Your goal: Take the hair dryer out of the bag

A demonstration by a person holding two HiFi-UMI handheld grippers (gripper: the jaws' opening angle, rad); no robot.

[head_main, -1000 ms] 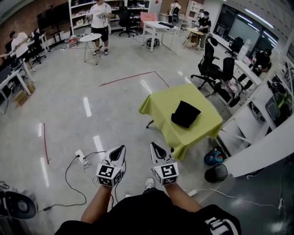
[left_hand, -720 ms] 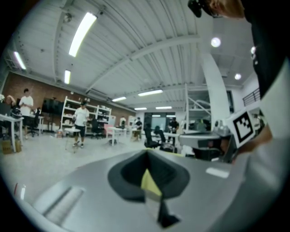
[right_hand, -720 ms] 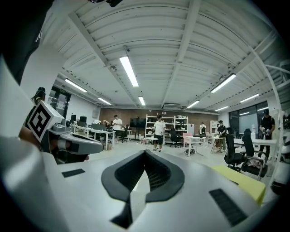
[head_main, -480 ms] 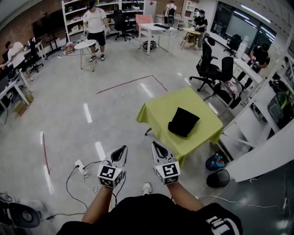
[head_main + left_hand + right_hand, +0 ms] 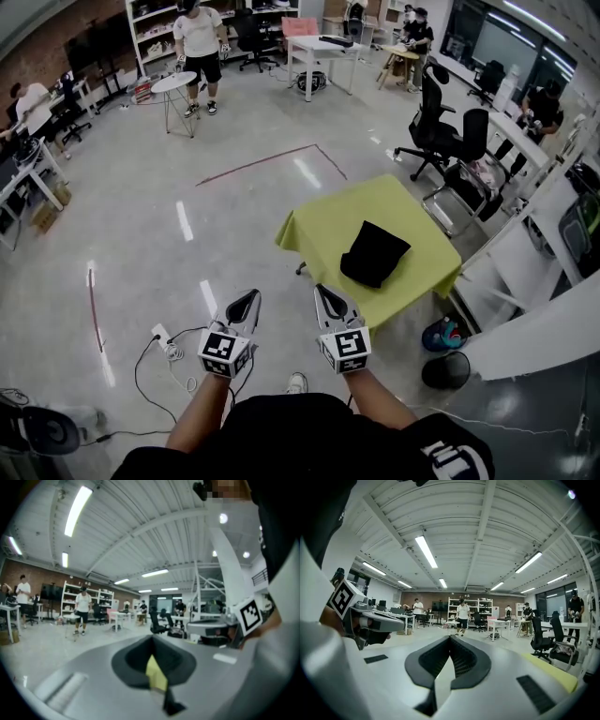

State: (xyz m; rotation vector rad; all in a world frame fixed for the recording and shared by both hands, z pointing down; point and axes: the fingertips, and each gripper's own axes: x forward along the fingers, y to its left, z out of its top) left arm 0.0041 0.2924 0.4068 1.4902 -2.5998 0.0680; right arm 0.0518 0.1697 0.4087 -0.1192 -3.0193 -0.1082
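Black bag on yellow-green table, ahead and slightly right of both grippers, well apart, nothing touched. Hair dryer not visible, presumably inside the bag. Left gripper and right gripper held side by side in front of the torso, jaws pressed together on each, nothing between them. Judged as approach stage — bag not yet reached. Next: close in on table, spread jaws, steady or open bag with one gripper, reach inside with the other.
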